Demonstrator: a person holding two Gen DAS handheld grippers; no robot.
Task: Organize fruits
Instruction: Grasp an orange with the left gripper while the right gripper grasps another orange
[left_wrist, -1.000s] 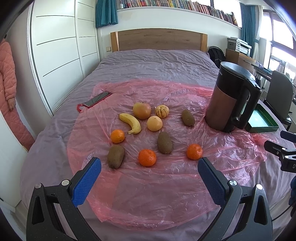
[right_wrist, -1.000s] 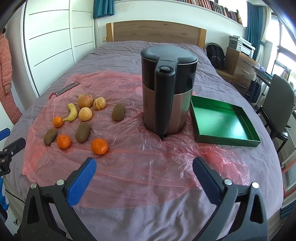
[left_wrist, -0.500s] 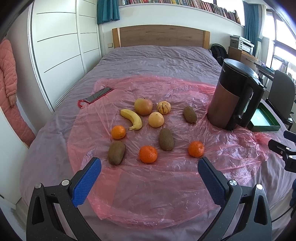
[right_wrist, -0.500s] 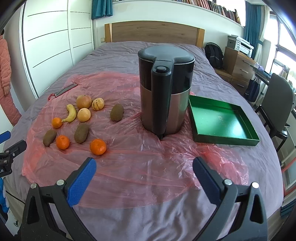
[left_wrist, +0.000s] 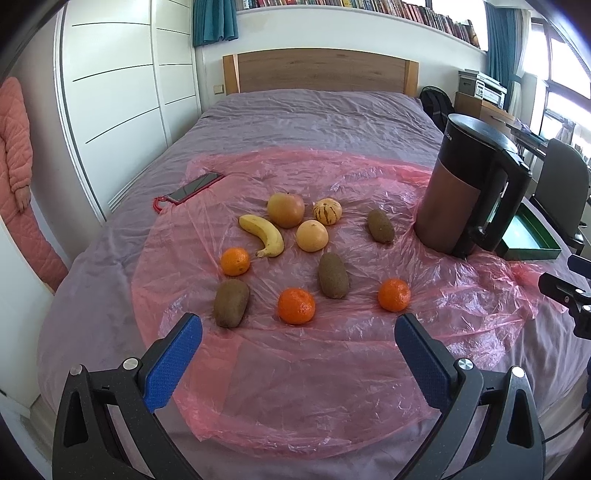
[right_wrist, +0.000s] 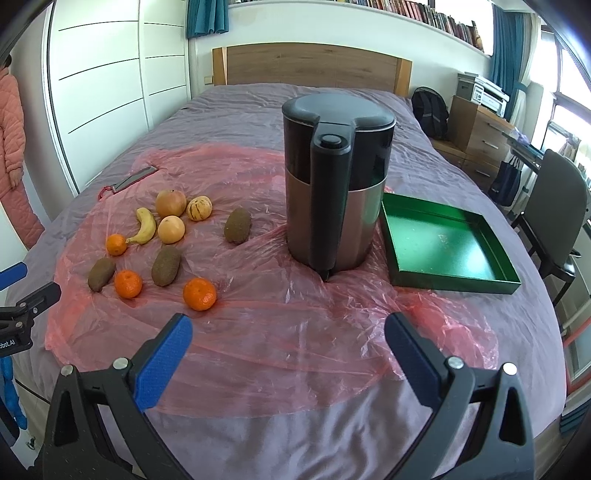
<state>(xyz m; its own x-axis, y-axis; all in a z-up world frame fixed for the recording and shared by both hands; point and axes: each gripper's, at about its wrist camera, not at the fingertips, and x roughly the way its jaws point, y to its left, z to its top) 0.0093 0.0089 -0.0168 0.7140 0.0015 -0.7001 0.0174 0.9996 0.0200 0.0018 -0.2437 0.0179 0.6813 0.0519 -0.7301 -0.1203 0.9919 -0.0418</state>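
While no fruit has yet been shifted, as far as the pictures show, the whole task remains outstanding. Bed (left_wrist: 314, 122): purple cover, overlaid by a crinkled pink plastic sheet (left_wrist: 295, 369) bearing all items. Kettle (right_wrist: 334, 184): upright on the sheet, standing between the fruit and the green tray (right_wrist: 443, 240). Tray: empty, just beside the kettle on its right; judged the likely destination, though the task does not say so.

Left gripper (left_wrist: 297, 343): jaws spread wide, nothing held, hanging short of the nearest fruit. Right gripper (right_wrist: 288, 345): likewise wide open and empty, facing the kettle.

Fruit, all lying loose on the sheet to the left of the kettle:
- banana (left_wrist: 264, 234), beside a large apple (left_wrist: 286, 210);
- three kiwis: nearest kiwi (left_wrist: 231, 302), middle kiwi (left_wrist: 333, 275), far kiwi (left_wrist: 380, 226) closest to the kettle;
- pale round fruit (left_wrist: 312, 236) and striped fruit (left_wrist: 327, 212), near each other;
- three tangerines: (left_wrist: 296, 305), (left_wrist: 394, 294), (left_wrist: 235, 261).

Phone (left_wrist: 192, 187): at the sheet's far left edge, apart from the fruit.

Finding: ten pieces ungrouped; none in the tray.
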